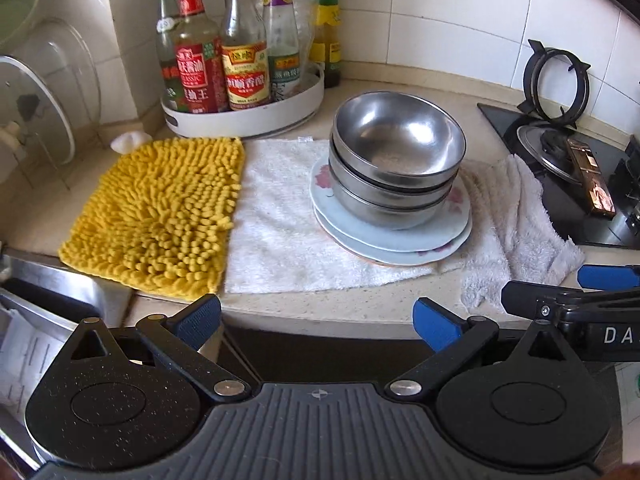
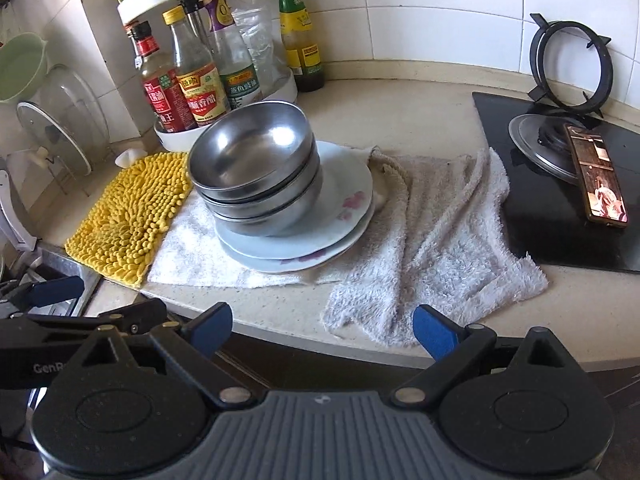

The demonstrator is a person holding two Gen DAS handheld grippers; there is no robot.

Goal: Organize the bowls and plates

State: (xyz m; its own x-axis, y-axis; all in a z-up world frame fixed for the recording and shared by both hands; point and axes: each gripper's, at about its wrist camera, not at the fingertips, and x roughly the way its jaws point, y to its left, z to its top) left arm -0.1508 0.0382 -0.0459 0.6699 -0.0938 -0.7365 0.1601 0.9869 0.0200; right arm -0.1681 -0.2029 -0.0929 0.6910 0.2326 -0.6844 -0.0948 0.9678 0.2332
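Observation:
Three nested steel bowls stand on a stack of pale plates with pink flower prints, all resting on a white towel. My left gripper hangs open at the counter's front edge, short of the stack, with nothing between its blue pads. My right gripper is open too, in front of a crumpled grey-white towel, the stack lying ahead to its left. Each gripper's blue fingers show in the other's view, the right gripper at right, the left gripper at left.
A yellow chenille mat lies left of the towel. A white turntable of sauce bottles stands behind. A gas hob with a phone is at right. Glass lids and a sink are at left.

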